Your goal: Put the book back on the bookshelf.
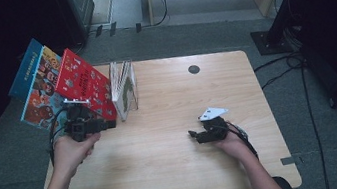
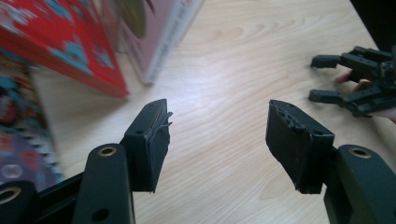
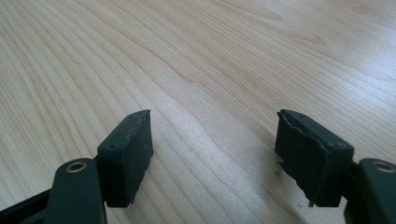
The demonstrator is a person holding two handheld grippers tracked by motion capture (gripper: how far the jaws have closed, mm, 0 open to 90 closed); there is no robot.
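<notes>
While left claw (image 1: 110, 125) gapes empty, red book (image 1: 83, 84) just beyond, right claw (image 1: 191, 134) wide, well apart.

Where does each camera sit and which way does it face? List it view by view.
High view: above the person's side, looking forward and down on the table; both forearms, left gripper by the red book, right gripper.
Left gripper view: rides the left gripper, looking across the table past its open jaws to the red book and the right gripper.
Right gripper view: rides the right gripper, open jaws over bare wood.
Shared: high and left gripper views both show the red book and right gripper.
</notes>
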